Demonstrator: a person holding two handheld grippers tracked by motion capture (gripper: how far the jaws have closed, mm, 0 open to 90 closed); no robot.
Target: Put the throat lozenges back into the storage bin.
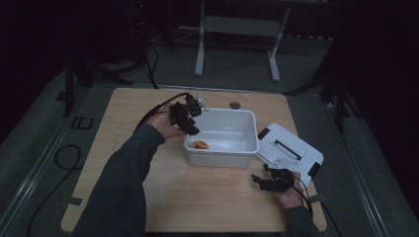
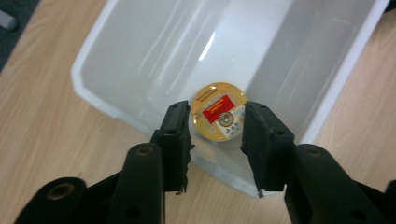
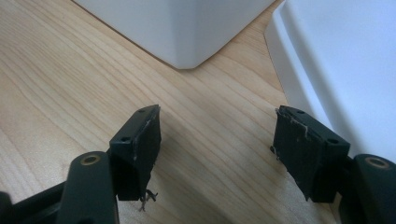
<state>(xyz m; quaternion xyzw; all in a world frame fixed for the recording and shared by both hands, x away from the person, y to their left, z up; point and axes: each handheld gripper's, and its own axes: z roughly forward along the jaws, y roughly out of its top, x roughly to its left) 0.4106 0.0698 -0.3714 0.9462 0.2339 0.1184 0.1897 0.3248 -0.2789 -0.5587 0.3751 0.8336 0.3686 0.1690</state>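
dim flooring and metal stands are surrounding a pale wooden table (image 1: 207, 197), where a white plastic bin (image 2: 140, 60) is sitting with its lid (image 1: 291, 148) lying off to one side, leaving the inside reachable. the left claw (image 2: 218, 122) is hovering above the bin's near rim, jaws partly apart and gripping nothing; a round red-and-gold labelled tin (image 2: 218, 110) is lying flat on the bin floor, framed between the jaws but farther off. the right claw (image 3: 217, 135) is resting open and empty near the lid.

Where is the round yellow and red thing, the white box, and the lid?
round yellow and red thing (image 2: 218, 112): left gripper view, on its red label.
white box (image 1: 246, 146): high view, on its front rim.
lid (image 1: 282, 137): high view, on its flat white top.
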